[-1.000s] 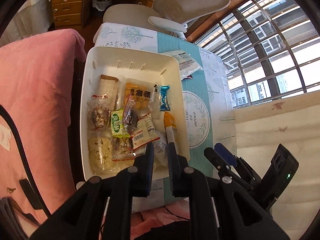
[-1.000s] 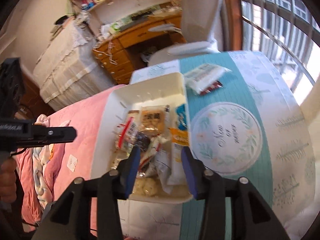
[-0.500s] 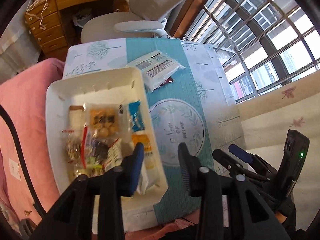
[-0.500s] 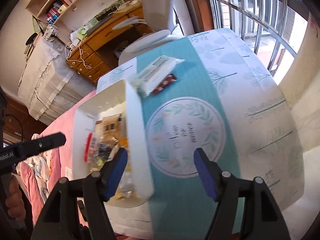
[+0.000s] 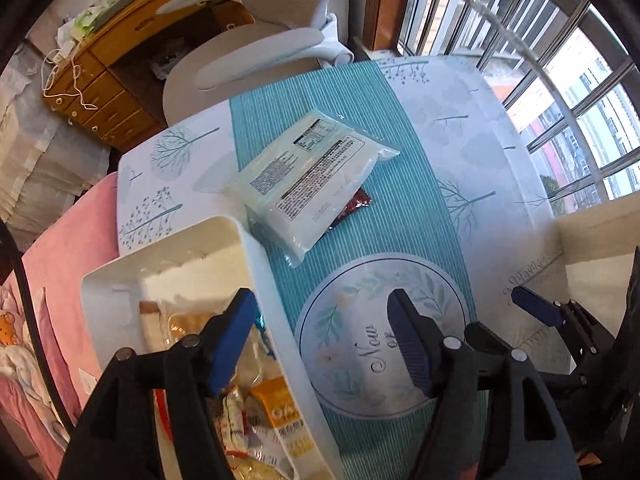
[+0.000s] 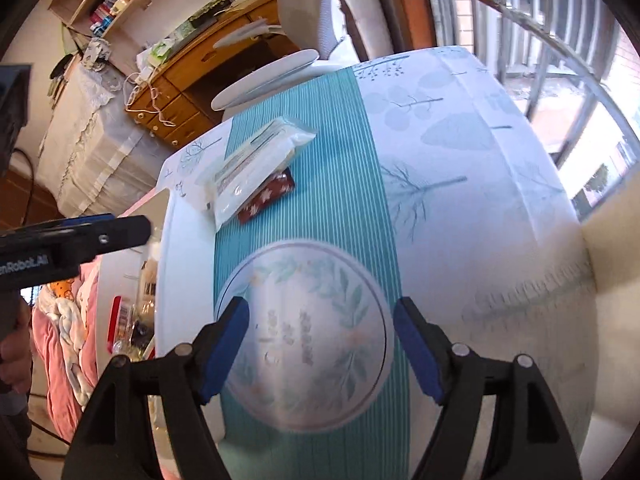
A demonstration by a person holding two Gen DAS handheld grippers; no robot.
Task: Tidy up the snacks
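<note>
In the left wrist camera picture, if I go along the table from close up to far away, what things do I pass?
White bin full of snacks, beside the round leaf design on the tablecloth → big pale packet with the small dark red packet peeking from under it → grey office chair → wooden desk.

White bin (image 5: 276, 320) holds mixed snack packets; pale flat packet (image 5: 316, 180) overlaps dark red packet (image 5: 354, 208) on tablecloth.

Both claws are off the snack tray (image 5: 276, 320) now, spreading open and empty, left claw (image 5: 324, 340) straddling its rim, right claw (image 6: 320, 344) over the table's middle.
</note>
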